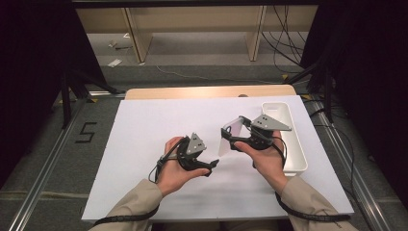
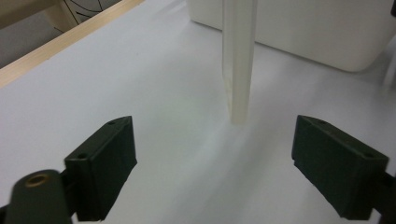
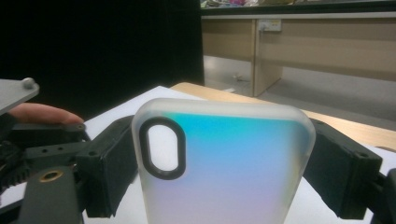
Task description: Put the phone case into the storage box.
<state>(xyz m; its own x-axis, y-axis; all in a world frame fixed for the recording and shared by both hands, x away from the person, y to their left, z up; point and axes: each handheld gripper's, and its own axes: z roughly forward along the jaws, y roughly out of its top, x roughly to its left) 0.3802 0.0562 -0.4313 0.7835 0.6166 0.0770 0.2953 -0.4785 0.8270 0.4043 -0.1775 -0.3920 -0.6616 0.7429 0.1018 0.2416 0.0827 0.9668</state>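
Fig.: phone case [image 3: 224,163] pinched across its width by your R gripper [image 1: 235,133], jaws pressing both long edges, camera cut-out at upper left in the right gripper view. Landmark = white bin [image 1: 288,139]. Case is held off the white tabletop [image 1: 144,125], just beside the bin's near-left wall, long axis roughly upright. In the left gripper view it shows edge-on as a thin pale strip [image 2: 238,60], lower end hanging just above the table w/ the bin behind it. Your L gripper [image 1: 209,166] sits farther from the bin, jaws spread & holding nothing, aimed at the case. Key relation: case lies straight ahead of the L jaws, centred betw. them, thin edge toward you. R hand is nearer & already has it. A L-side pinch would prob. need to meet the flat faces, so keep the axis upright.
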